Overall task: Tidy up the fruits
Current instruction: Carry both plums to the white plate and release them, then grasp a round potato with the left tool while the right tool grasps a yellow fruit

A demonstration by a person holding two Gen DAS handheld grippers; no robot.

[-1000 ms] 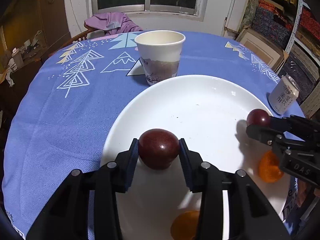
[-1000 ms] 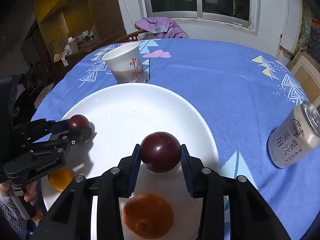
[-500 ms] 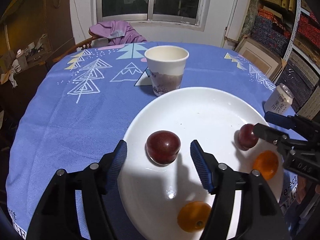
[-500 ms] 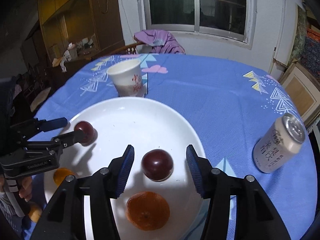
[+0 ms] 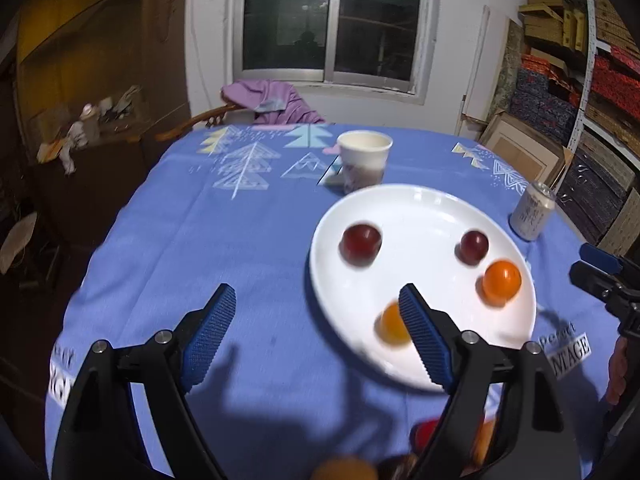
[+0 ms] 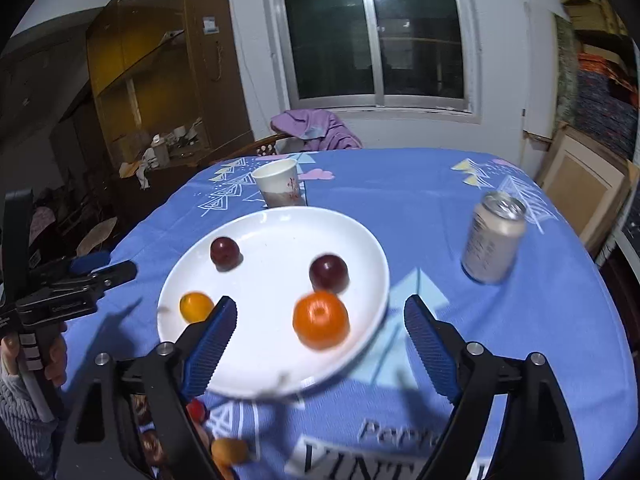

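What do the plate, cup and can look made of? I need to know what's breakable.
Plate: likely glazed ceramic, white and glossy, though it could be melamine. Cup: paper, matte with a rolled rim and printed side. Can: thin metal, probably aluminium, with a shiny top.

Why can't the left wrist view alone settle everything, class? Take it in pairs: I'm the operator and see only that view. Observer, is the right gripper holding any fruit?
Observer: No. In its own view the right gripper is open, its jaws have just been opening, and it grips nothing; the large orange fruit lies on the plate.
Operator: Anything written on the paper cup?
Observer: Yes, red characters on the side of the paper cup.
Operator: What is the person wearing?
Observer: A grey knit sleeve shows at the lower left.
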